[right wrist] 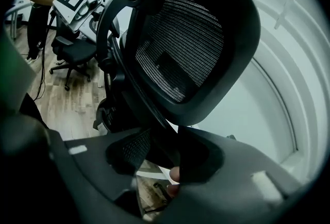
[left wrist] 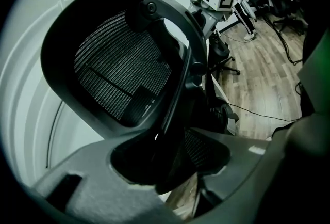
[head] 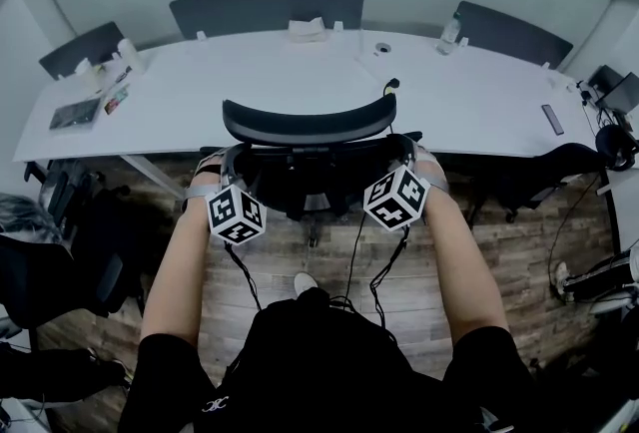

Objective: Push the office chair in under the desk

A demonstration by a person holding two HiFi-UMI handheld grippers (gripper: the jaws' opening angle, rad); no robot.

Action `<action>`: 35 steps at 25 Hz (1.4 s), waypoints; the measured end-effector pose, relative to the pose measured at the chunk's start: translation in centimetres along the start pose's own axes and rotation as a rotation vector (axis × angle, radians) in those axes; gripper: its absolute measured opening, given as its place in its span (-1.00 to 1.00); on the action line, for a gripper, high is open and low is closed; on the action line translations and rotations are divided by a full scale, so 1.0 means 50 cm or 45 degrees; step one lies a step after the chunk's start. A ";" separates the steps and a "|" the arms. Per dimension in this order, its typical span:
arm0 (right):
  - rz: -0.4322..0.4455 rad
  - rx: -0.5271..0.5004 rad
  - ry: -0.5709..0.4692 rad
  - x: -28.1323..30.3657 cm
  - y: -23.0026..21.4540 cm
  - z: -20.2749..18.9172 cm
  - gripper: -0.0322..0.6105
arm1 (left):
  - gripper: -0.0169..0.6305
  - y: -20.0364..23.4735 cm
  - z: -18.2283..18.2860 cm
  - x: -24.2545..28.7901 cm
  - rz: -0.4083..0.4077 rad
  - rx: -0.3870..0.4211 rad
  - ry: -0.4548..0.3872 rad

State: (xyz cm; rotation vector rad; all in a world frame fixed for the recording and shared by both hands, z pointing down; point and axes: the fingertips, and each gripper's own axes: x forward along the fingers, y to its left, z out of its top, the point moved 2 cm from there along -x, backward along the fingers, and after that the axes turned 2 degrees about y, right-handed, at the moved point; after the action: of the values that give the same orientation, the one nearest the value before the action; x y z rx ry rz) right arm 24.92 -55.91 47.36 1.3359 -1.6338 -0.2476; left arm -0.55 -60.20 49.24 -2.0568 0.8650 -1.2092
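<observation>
A black office chair [head: 308,125] with a mesh back stands at the near edge of the white desk [head: 200,97], its seat hidden below the back. My left gripper [head: 218,167] is shut on the left side of the back's frame [left wrist: 178,89]. My right gripper [head: 407,152] is shut on the right side of the frame [right wrist: 135,91]. In the left gripper view the frame edge runs down between the jaws of the left gripper [left wrist: 165,166]. In the right gripper view it passes the same way into the right gripper [right wrist: 165,158]. The mesh [left wrist: 116,76] fills both gripper views.
Dark chairs stand behind the desk [head: 268,7] [head: 514,32], at its right end [head: 559,167] and at my left [head: 55,276]. On the desk lie a tissue box [head: 307,30], a bottle [head: 449,32], a tablet [head: 75,114] and a remote [head: 552,119]. Cables trail over the wooden floor [head: 539,251].
</observation>
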 end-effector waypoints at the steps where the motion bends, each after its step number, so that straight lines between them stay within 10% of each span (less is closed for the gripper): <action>1: 0.003 -0.001 -0.003 0.002 0.002 0.007 -0.38 | -0.39 0.007 -0.006 0.005 0.003 -0.005 0.003; 27: -0.005 -0.005 -0.024 0.026 0.017 0.046 -0.37 | -0.37 0.048 -0.047 0.035 0.018 -0.060 -0.052; 32: 0.023 0.291 -0.202 -0.021 0.023 0.052 -0.36 | -0.42 0.051 -0.021 -0.029 0.009 -0.433 -0.245; 35: -0.071 0.565 -0.377 -0.074 0.002 0.068 -0.72 | -0.67 0.066 -0.011 -0.086 0.050 -0.777 -0.376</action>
State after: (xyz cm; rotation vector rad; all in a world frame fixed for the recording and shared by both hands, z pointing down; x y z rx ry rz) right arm 21.99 -54.14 43.70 1.7439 -1.9794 -0.1215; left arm -3.43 -58.99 44.75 -2.5889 1.2228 -0.6304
